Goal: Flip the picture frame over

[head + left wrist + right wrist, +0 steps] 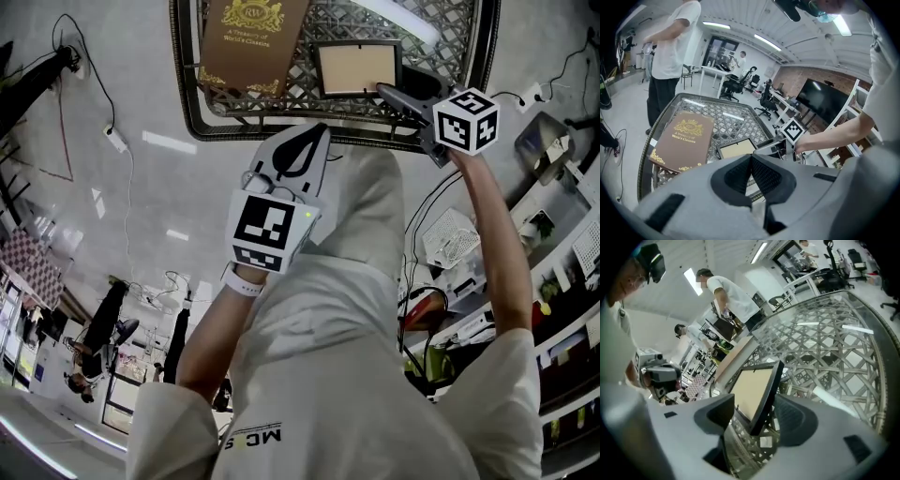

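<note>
The picture frame [354, 67] lies on the glass-topped lattice table [187, 105], black rim around a plain tan panel that faces up. My right gripper [384, 91] reaches its near right corner. In the right gripper view the frame [752, 389] stands between the wide-apart jaws of that gripper [757, 405]; its black edge runs close along the right pad, the left pad is clear of it. My left gripper [314, 133] hangs back over the table's near edge, short of the frame [736, 149], jaws [751, 157] shut with nothing in them.
A brown hardback book [248, 42] with gold print lies left of the frame on the same table. A person [670, 47] stands at the table's far side. Shelving [562, 234] and cables crowd the floor on my right.
</note>
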Tool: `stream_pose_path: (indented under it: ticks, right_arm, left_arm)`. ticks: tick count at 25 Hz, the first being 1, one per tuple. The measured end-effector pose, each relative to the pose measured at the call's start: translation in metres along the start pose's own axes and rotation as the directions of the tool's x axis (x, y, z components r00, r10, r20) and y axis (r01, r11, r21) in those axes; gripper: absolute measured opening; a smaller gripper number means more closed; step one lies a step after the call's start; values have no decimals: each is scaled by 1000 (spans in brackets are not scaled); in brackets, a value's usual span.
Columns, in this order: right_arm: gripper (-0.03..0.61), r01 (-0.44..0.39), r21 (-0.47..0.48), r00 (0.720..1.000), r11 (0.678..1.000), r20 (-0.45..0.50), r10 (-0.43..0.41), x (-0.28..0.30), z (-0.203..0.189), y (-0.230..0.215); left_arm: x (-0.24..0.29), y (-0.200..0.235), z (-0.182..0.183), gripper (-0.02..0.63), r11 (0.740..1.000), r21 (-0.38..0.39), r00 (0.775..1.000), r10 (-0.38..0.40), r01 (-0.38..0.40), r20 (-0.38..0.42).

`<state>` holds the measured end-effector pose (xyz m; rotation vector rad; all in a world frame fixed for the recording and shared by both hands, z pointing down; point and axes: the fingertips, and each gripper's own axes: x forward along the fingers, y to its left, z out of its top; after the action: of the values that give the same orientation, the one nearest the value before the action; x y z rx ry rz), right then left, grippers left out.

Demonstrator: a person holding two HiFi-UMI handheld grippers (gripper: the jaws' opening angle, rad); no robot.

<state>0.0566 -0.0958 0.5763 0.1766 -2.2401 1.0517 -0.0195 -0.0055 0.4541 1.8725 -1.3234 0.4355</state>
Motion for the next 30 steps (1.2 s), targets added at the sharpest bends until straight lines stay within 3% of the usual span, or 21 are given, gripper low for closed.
stream_pose_path:
  ticks: [4,9,13,23,30]
  right_arm:
    - [247,36,-128,995,991,-88,-48,2,-13,1]
    - [250,80,-310,968,948,-203,-148,-1,-28,-1]
    - [250,86,-361,961,928,-216,-173,-6,-31,4]
    - [249,117,-305,990,945,-38,-135,-40,-6,51]
    - [230,192,-298,979,935,124,-161,-81,34,99]
  left_arm:
    - [-1,0,0,20,1000,4,1000,-1,1,-1]
    - [-2,-1,4,21,1000,19,1000,-10,10,-2]
    - [-4,-4,8,20,999,33,1000,-17,17,5]
    - [-23,-11,34,20,997,80,999,-13,10,41]
    - [-46,-15,69,20,992,123,995,-17,5,100]
